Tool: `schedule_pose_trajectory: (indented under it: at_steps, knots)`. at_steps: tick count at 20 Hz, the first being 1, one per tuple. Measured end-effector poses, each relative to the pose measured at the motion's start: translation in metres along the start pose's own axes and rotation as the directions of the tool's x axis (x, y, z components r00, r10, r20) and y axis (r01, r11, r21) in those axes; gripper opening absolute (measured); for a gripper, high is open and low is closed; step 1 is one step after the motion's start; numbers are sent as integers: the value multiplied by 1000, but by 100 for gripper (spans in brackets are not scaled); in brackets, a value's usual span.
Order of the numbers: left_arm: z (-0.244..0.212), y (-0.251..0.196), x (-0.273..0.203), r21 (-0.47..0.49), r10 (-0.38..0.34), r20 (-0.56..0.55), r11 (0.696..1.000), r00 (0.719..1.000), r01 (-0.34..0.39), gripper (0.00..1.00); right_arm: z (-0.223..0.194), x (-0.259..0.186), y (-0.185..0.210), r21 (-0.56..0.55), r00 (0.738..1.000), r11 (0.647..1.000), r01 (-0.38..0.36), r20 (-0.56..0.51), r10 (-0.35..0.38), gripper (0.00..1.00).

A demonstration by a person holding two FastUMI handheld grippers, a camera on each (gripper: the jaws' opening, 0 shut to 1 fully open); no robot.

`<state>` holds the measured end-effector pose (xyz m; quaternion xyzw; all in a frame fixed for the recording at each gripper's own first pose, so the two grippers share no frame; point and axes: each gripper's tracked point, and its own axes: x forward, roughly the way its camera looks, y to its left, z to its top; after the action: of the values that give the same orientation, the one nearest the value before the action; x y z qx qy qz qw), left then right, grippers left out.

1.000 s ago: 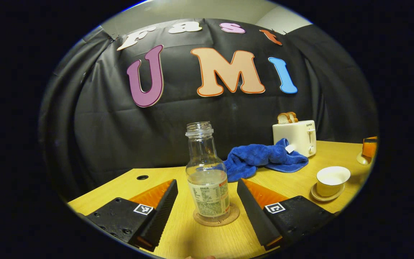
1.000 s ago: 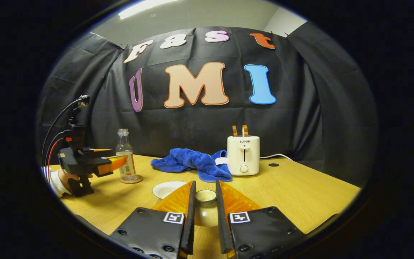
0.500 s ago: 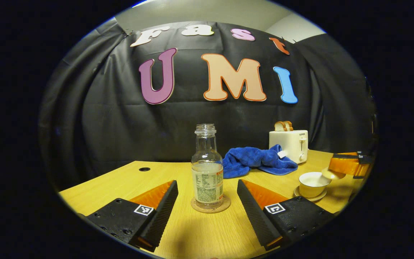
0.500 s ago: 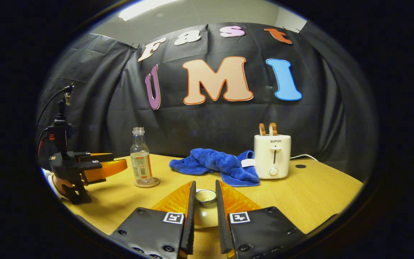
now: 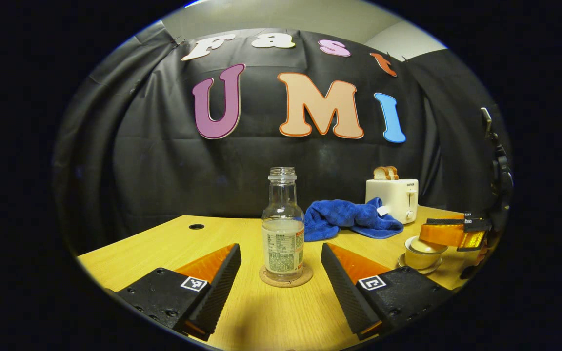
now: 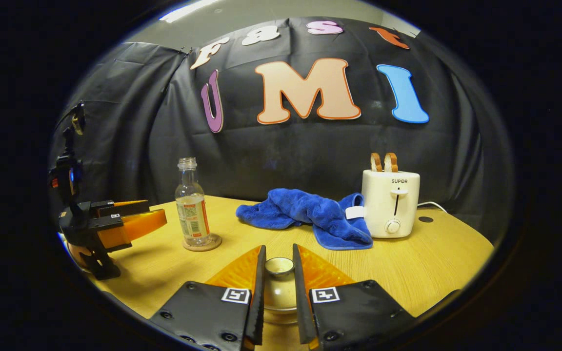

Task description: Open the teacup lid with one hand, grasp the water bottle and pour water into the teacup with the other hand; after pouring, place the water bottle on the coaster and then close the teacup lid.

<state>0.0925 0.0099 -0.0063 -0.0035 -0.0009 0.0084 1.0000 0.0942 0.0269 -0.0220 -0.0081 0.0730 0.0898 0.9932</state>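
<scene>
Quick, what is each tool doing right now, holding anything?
Left tool: open, holding nothing; the water bottle stands free on its coaster.
Right tool: closed on the teacup lid, at the teacup.

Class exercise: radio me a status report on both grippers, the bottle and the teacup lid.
Left gripper open, bottle standing on coaster between its fingers, untouched. Right gripper shut on lid, lid at the teacup; seated or not, cannot tell. Nothing in the way.

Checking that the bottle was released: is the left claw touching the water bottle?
Apart. In the left gripper view the left claw stands open, with bare table showing between each finger and the water bottle on its coaster.
</scene>
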Motion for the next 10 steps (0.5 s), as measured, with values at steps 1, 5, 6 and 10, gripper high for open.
schedule_pose_trajectory:
  at_steps: [1,5,6,10]
  knots:
    - [-1,0,0,1,0,-1,1000,1000,0,96,-1,1,0,0,1000,1000,0,-12,0,31]
    - [-1,0,1,1,-1,-1,1000,1000,1,96,-3,0,0,6,999,1000,5,-38,-5,32]
    - [0,0,0,0,-1,0,1000,1000,1,96,-5,3,-1,4,999,1000,5,-38,-5,35]
    - [-1,0,0,0,-1,-1,1000,1000,1,96,-5,1,0,6,999,1000,-1,-34,1,42]
